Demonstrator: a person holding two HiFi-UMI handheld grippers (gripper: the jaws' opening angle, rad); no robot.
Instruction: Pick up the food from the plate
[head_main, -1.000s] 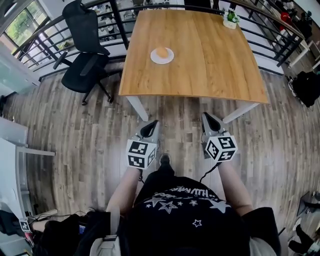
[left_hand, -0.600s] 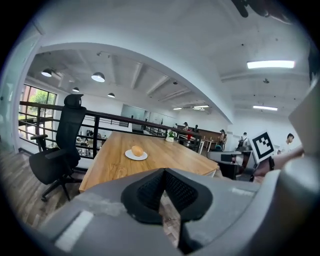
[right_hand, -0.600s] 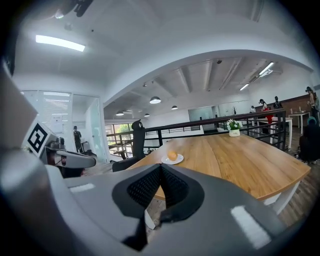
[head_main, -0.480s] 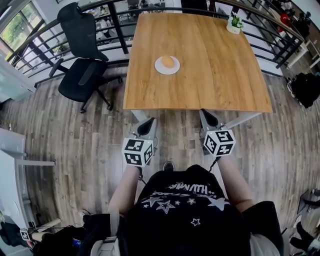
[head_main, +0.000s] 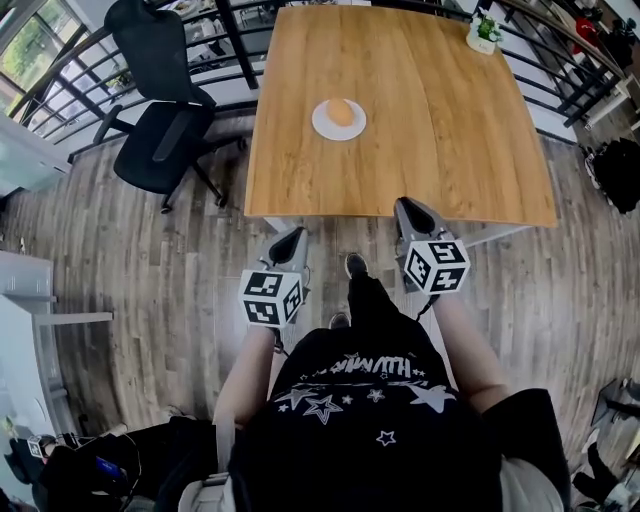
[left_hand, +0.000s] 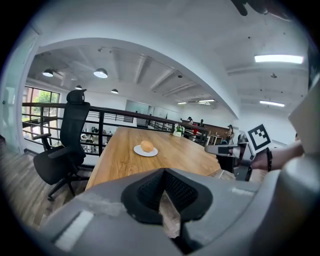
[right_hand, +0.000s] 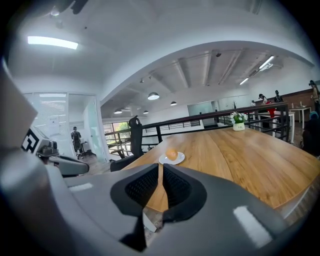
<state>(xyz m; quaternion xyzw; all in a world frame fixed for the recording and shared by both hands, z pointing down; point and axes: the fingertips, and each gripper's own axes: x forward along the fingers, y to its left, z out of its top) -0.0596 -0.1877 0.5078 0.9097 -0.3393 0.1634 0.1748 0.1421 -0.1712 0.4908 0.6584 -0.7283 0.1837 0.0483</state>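
Head view | left tool (head_main: 293, 240) closed, empty | right tool (head_main: 410, 208) just cracking open, empty | shirt print (head_main: 365, 372) unreadable

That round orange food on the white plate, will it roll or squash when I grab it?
The food looks rounded and sits loose on a nearly flat plate, so a sideways nudge could well roll it off. It looks like a bun, so it is probably light and soft; a hard squeeze may dent it.

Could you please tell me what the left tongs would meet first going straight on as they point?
Probably the near edge of the wooden table, well short of the plate; depth is unclear.
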